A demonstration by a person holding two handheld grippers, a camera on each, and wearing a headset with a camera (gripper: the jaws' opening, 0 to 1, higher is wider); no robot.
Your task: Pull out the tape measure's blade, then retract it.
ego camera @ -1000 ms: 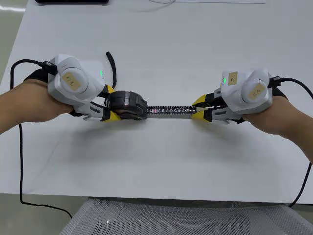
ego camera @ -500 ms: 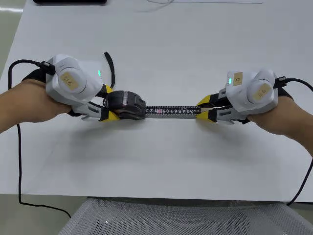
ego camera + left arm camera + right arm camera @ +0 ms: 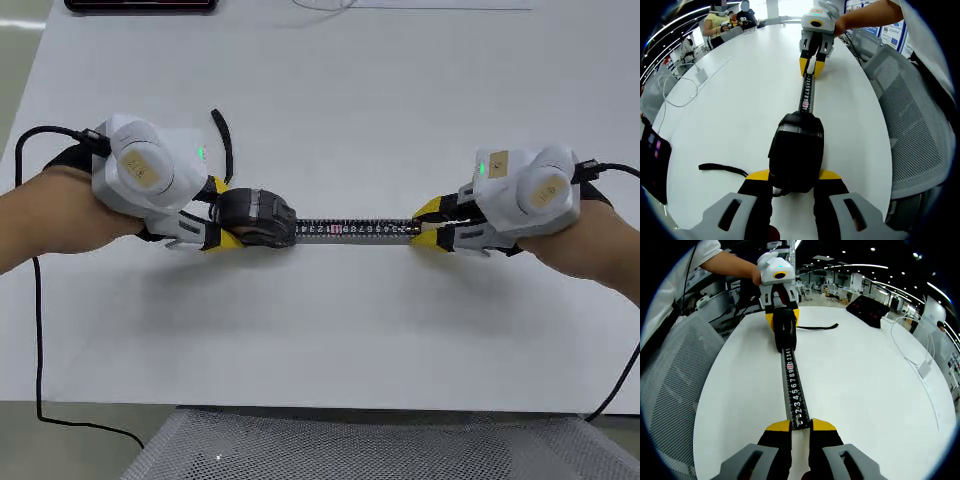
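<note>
The left gripper (image 3: 222,214) is clamped on the black tape measure (image 3: 255,216) over the white table (image 3: 330,100). The right gripper (image 3: 428,225) pinches the tip of its dark blade (image 3: 355,228), stretched between them. The blade's white numerals read 2 to 9, then a red mark.

The blade (image 3: 795,390) of the tape measure (image 3: 786,327) carries black numbers. In the right gripper view they run 2 to 9 from the near end, then a red mark, then 1 to 5. Tan stickers on the left gripper (image 3: 227,212) and right gripper (image 3: 427,224) bear handwriting too small to read.
</note>
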